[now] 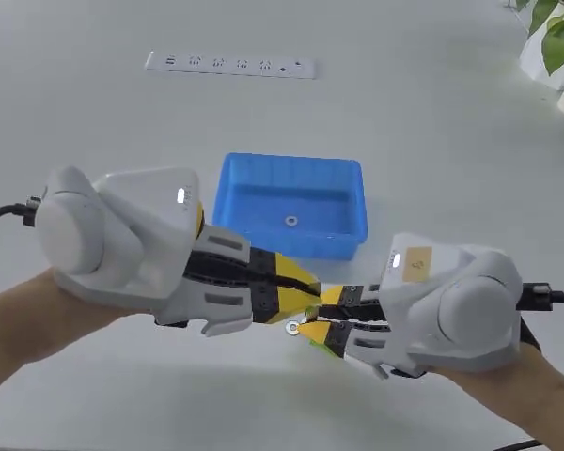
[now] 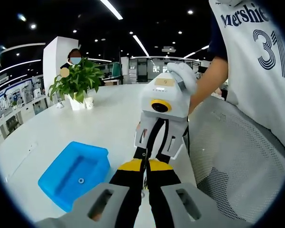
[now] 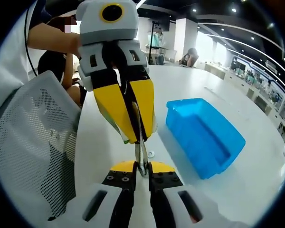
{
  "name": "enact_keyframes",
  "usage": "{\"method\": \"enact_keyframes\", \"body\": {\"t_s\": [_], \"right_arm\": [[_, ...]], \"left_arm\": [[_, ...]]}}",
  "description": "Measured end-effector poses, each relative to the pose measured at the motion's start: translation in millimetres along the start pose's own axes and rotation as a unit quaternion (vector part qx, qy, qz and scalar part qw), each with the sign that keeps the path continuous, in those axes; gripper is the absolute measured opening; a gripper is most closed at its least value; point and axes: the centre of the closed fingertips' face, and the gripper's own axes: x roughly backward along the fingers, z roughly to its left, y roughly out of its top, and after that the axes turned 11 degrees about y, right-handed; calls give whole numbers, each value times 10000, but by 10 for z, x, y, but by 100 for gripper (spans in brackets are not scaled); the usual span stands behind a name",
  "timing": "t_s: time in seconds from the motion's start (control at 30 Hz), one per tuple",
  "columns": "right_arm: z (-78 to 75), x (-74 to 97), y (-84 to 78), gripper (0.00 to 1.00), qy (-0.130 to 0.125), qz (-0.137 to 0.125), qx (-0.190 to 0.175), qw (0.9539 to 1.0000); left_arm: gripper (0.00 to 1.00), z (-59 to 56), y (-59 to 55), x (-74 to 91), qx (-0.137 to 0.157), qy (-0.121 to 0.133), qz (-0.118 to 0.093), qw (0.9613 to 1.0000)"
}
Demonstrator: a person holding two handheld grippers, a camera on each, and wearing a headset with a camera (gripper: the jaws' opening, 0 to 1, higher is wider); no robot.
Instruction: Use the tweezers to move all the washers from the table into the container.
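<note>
My two grippers meet tip to tip over the white table, in front of the blue container (image 1: 291, 163). The left gripper (image 1: 312, 287) comes from the left with its yellow jaws shut on the silver tweezers (image 3: 140, 151). Facing it, the right gripper (image 1: 324, 318) is shut on the same tweezers at their other end. One washer (image 1: 292, 328) lies on the table just under the jaw tips, also visible as a washer (image 3: 151, 153) beside the tweezers. Another washer (image 1: 291, 221) lies inside the container; in the left gripper view it shows as a washer (image 2: 80, 180) on the container (image 2: 61, 185) floor.
A white power strip (image 1: 230, 65) lies at the far side of the table. A potted plant (image 1: 555, 38) stands at the far right corner. A mesh chair (image 2: 237, 152) is behind the right gripper, next to a person in a numbered shirt (image 2: 256, 57).
</note>
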Motion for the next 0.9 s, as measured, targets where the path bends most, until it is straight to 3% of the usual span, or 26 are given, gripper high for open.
{"method": "enact_keyframes", "body": {"t_s": [0.33, 0.57, 0.9], "right_arm": [[-99, 147, 255, 11, -227, -16, 402, 9989], [-289, 260, 511, 11, -487, -8, 759, 9959], [-572, 357, 804, 11, -770, -150, 964, 9922]], "left_arm": [[5, 108, 229, 123, -300, 128, -150, 9994], [5, 314, 431, 218, -527, 341, -351, 9974], [5, 601, 659, 268, -879, 568, -503, 9932]]}}
